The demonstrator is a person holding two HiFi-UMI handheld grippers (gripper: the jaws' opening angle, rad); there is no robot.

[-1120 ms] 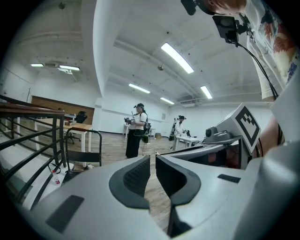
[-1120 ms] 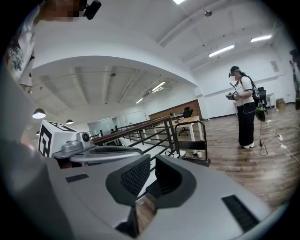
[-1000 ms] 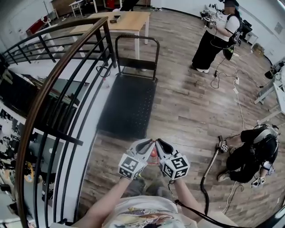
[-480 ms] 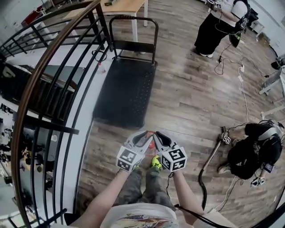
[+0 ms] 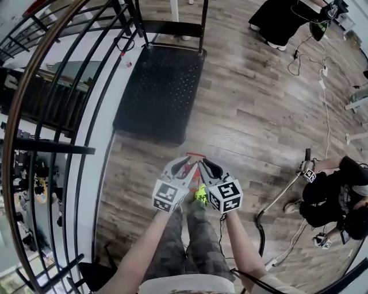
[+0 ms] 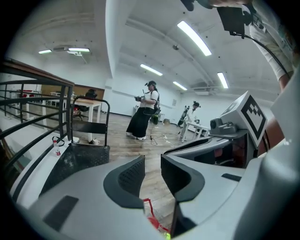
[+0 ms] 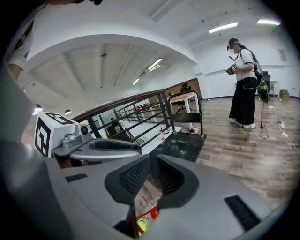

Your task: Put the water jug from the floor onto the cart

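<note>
The black flat cart (image 5: 158, 92) stands on the wood floor ahead, its upright handle (image 5: 172, 26) at the far end; it also shows as the cart (image 6: 82, 157) and the cart (image 7: 180, 145). My left gripper (image 5: 183, 163) and right gripper (image 5: 206, 166) hang side by side low over the floor, just short of the cart's near edge. A thin red part (image 5: 194, 155) shows between and below them; I see no jug body. The left gripper (image 6: 152, 168) has just been opening, and only floor shows in its gap. The right gripper (image 7: 152, 171) is shut, its tips meeting on nothing.
A dark curved railing (image 5: 52, 69) runs along the left, with a small bottle (image 5: 127, 63) at its foot. One person (image 5: 282, 17) stands at the far right, another (image 5: 339, 195) crouches at the right beside a hose (image 5: 276, 201). Cables (image 5: 322, 63) lie across the floor. My green shoe (image 5: 201, 194) is under the grippers.
Both grippers have sunk together toward the floor. The head view has tipped downward, so my legs and green shoe now show and the cart sits higher in the picture.
</note>
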